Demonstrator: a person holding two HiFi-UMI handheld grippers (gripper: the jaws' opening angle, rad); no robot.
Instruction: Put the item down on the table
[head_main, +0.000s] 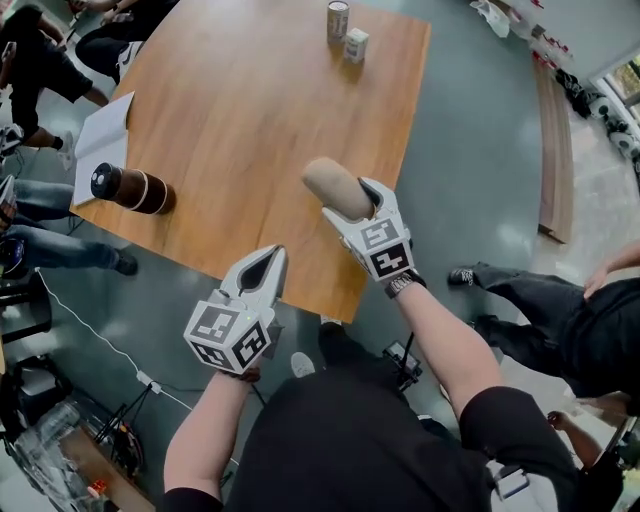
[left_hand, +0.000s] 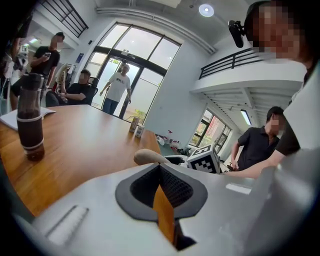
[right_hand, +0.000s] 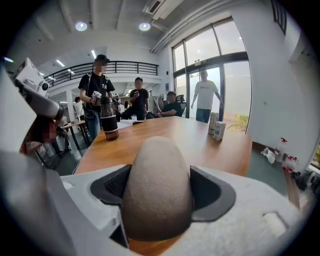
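My right gripper (head_main: 352, 207) is shut on a tan, rounded, egg-like item (head_main: 337, 187) and holds it above the near right part of the wooden table (head_main: 250, 100). In the right gripper view the item (right_hand: 157, 175) fills the space between the dark pads (right_hand: 212, 192), its blunt end pointing out over the tabletop. My left gripper (head_main: 268, 258) hovers at the table's near edge, lower and to the left, shut with nothing in it. In the left gripper view its jaws (left_hand: 160, 172) meet tip to tip, and the item (left_hand: 147, 156) shows beyond them.
A dark bottle with pale bands (head_main: 130, 187) lies or leans at the table's left edge beside a white notebook (head_main: 100, 140). A can (head_main: 338, 20) and a small carton (head_main: 356, 45) stand at the far edge. People sit and stand around the table.
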